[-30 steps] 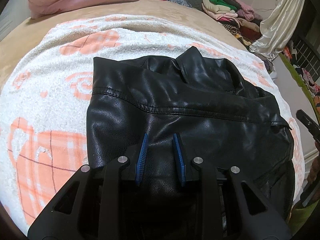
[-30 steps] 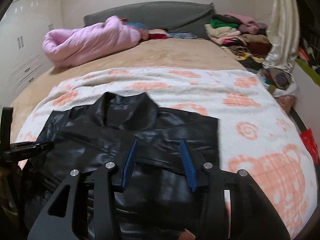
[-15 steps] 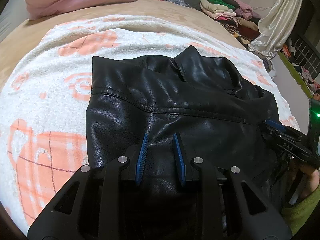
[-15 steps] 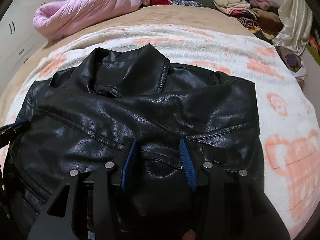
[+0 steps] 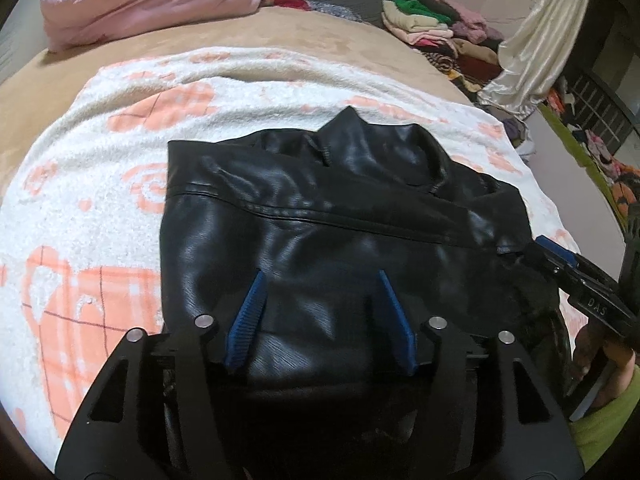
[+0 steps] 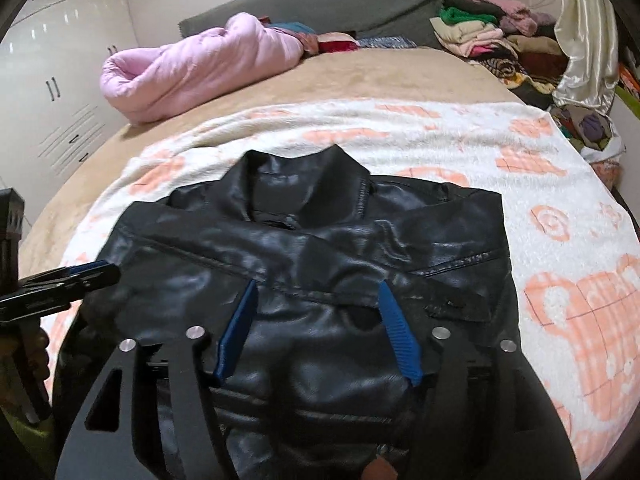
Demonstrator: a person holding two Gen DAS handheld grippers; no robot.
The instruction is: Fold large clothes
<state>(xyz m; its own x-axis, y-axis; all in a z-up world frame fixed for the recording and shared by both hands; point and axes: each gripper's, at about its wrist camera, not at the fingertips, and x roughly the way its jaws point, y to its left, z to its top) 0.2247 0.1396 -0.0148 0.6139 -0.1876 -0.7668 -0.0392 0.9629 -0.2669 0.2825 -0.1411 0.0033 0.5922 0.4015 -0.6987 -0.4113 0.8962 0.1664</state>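
Note:
A black leather jacket (image 5: pixel 320 216) lies on a white and orange blanket (image 5: pixel 80 208) on the bed, collar toward the far side. My left gripper (image 5: pixel 320 280) is open over the jacket's lower left part, nothing between its blue pads. My right gripper (image 6: pixel 316 292) is open over the jacket (image 6: pixel 312 248) on its right side. The right gripper also shows in the left wrist view (image 5: pixel 560 260) at the jacket's right edge. The left gripper shows in the right wrist view (image 6: pixel 76 276) at the jacket's left edge.
A pink duvet (image 6: pixel 192 64) lies at the head of the bed. Stacked folded clothes (image 6: pixel 492 36) sit at the far right. A cream curtain (image 6: pixel 588 32) hangs at the right. White wardrobe doors (image 6: pixel 60 64) stand at the left. Tan bed cover (image 6: pixel 360 76) lies beyond the blanket.
Both grippers have opened wider. The right gripper pulled back and up from close over the jacket. The jacket lies as before.

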